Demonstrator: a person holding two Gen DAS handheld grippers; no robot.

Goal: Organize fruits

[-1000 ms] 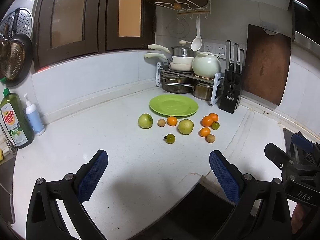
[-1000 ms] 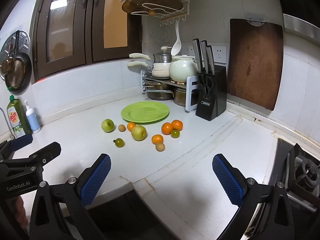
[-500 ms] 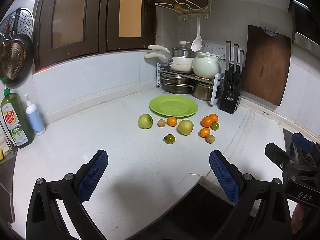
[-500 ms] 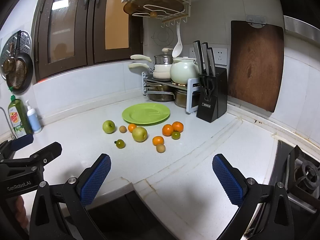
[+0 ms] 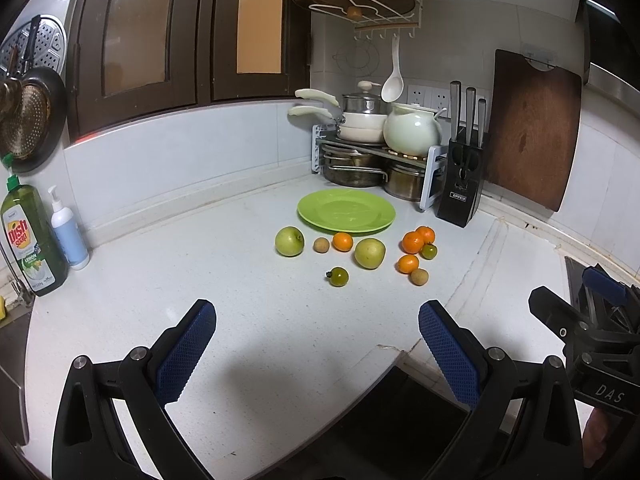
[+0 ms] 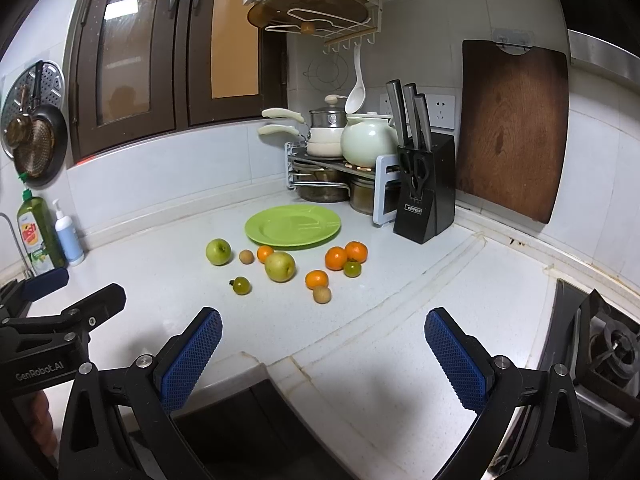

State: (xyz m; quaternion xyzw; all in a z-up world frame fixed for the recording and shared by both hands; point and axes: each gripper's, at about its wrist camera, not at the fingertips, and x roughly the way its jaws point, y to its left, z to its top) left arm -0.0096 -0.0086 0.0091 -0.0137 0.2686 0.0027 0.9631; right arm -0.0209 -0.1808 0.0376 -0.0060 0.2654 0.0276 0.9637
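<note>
Nothing picked yet — both claws hang over the near edge of the desk, well short of the fruit. Left claw spread wide, nothing between the pads. Right claw same: spread, empty.

Fruit sits loose on the desk at 12 o'clock from both claws, just in front of the green plate, which is bare. In the left wrist view: green apple at the plate's 8 o'clock, pear-like yellow fruit at its 6, a single orange between them with a small brown fruit beside it. Cluster of three oranges plus a small green fruit at the plate's 4–5 o'clock. A small green tomato is the nearest piece, apart from the rest.

Judgement: this is the approach step; the plate looks like the target. The next move calls for one claw to advance toward 12 o'clock and drop around a single fruit. The green tomato or the lower brown fruit is the easiest reach. Round fruit can roll, so close centred.
</note>
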